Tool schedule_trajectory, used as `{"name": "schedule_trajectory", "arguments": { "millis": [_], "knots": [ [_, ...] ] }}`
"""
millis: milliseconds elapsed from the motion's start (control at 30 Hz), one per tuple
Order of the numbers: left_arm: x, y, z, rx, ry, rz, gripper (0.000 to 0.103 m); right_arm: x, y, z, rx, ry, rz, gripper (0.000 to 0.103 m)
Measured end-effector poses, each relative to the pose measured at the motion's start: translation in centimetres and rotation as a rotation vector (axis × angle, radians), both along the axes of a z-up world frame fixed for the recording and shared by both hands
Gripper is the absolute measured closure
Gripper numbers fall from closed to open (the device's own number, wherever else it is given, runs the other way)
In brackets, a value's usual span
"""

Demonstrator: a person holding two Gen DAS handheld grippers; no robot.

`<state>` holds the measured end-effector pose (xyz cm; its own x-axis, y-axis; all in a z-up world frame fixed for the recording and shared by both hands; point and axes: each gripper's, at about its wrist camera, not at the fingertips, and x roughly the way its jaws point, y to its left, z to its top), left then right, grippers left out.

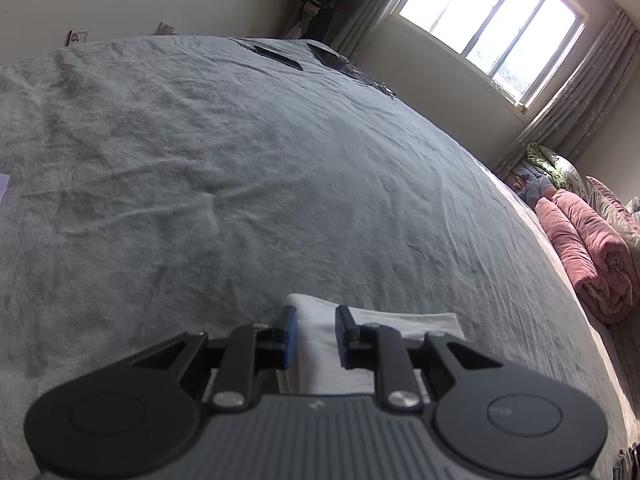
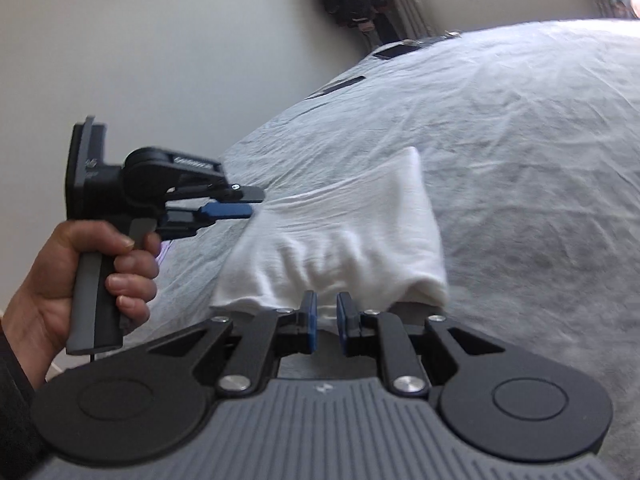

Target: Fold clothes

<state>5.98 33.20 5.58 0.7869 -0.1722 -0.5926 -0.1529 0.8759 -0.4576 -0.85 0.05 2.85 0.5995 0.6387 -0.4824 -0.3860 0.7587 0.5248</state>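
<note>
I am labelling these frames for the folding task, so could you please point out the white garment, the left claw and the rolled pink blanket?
white garment (image 2: 344, 224): right wrist view, middle of the cloth.
left claw (image 2: 240, 202): right wrist view, between its fingertips.
rolled pink blanket (image 1: 592, 252): left wrist view, middle of the roll.

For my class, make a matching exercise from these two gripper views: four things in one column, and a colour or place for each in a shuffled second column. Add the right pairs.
Things:
1. folded garment
2. bedspread
3. rolled blanket
4. window

Descriptions:
A. pink, beside the bed
B. white, in front of both grippers
C. bright, in the far wall
D. grey, wrinkled

Pairs: 1-B, 2-D, 3-A, 4-C
</note>
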Motion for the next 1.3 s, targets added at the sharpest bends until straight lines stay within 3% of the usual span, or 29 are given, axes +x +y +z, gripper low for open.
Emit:
{"name": "schedule_trajectory", "arguments": {
  "millis": [67,267,333,500,600,767,800,833,900,1133,1300],
  "knots": [
    [0.0,-0.6,0.1,-0.014,-0.016,-0.038,0.084,0.5,-2.3,-0.9,0.092,0.084,-0.055,0.086],
    [1.0,-1.7,-1.3,0.053,0.073,-0.059,0.084,0.8,-3.9,-2.4,0.159,0.179,-0.101,0.085],
    [1.1,-1.4,-1.7,0.049,0.084,-0.051,0.085,0.3,-3.1,-1.9,0.089,0.140,-0.091,0.088],
    [1.1,-1.8,-1.7,0.061,0.089,-0.051,0.086,-1.9,1.3,-0.1,-0.285,-0.103,-0.094,0.085],
    [1.1,-2.0,-1.8,0.063,0.094,-0.050,0.086,-2.5,2.3,0.1,-0.290,-0.138,-0.099,0.060],
    [1.1,-1.9,-1.9,0.073,0.097,-0.056,0.086,-2.2,4.0,0.7,-0.325,-0.194,-0.111,0.060],
    [1.1,-1.9,-1.9,0.072,0.099,-0.056,0.087,-2.3,3.9,0.7,-0.346,-0.208,-0.112,0.066],
    [1.1,-1.8,-1.9,0.071,0.101,-0.055,0.088,-2.4,3.7,0.6,-0.366,-0.223,-0.113,0.082],
    [1.1,-1.7,-2.0,0.070,0.107,-0.053,0.091,-2.5,3.3,0.3,-0.408,-0.252,-0.114,0.096],
    [1.1,-2.0,-2.0,0.100,0.120,-0.062,0.094,-2.2,0.9,-0.3,-0.429,-0.222,-0.106,0.101],
    [0.6,-1.5,-1.6,0.079,0.114,-0.043,0.094,-2.3,0.1,0.1,-0.423,-0.229,-0.106,0.100]
  ]
}}
